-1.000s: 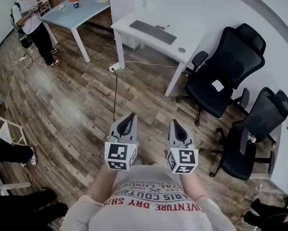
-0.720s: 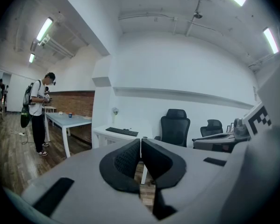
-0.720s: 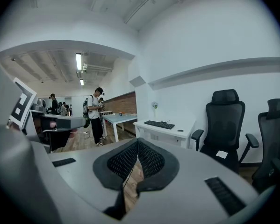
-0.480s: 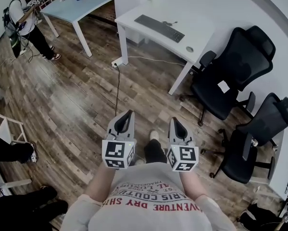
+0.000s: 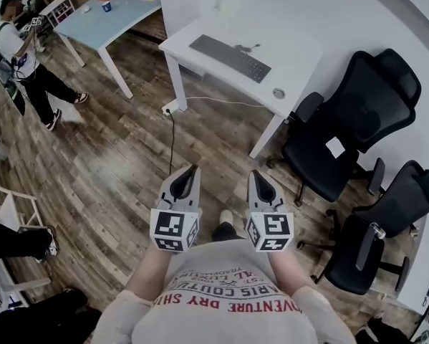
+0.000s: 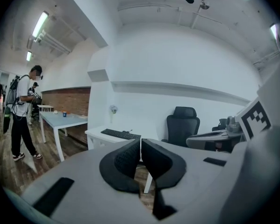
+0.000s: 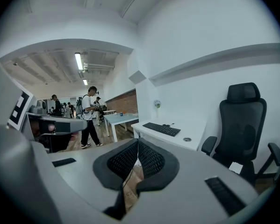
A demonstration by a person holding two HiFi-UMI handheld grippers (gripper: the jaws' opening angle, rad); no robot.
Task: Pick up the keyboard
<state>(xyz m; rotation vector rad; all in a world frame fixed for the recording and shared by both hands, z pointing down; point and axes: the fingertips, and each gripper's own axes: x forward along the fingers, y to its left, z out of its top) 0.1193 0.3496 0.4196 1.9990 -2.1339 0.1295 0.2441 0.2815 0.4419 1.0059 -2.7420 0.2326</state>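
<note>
Keyboard (image 5: 230, 57) not yet within reach. Left hand-held gripper (image 5: 193, 169) and right hand-held gripper (image 5: 253, 174) side by side in front of the chest, above the wooden floor (image 5: 107, 163), each with jaws pressed together on nothing.

Underfoot, a tripping risk from the black cable (image 5: 172, 131) trailing across the floor from the socket block (image 5: 170, 107) by the desk leg. Further on, risk of a caught elbow on the office chair (image 5: 357, 120) close beside the right corner of the desk (image 5: 300, 56).

At the desk itself, keyboard flat and parallel to the near edge, toward the left corner. Likely trouble there:
- Arriving with jaws closed and shoving the thin board along instead of gripping it.
- Sag or slip if pinched at one short end only.
- A snag on lifting from the small dark item just behind it, too small to identify.
</note>
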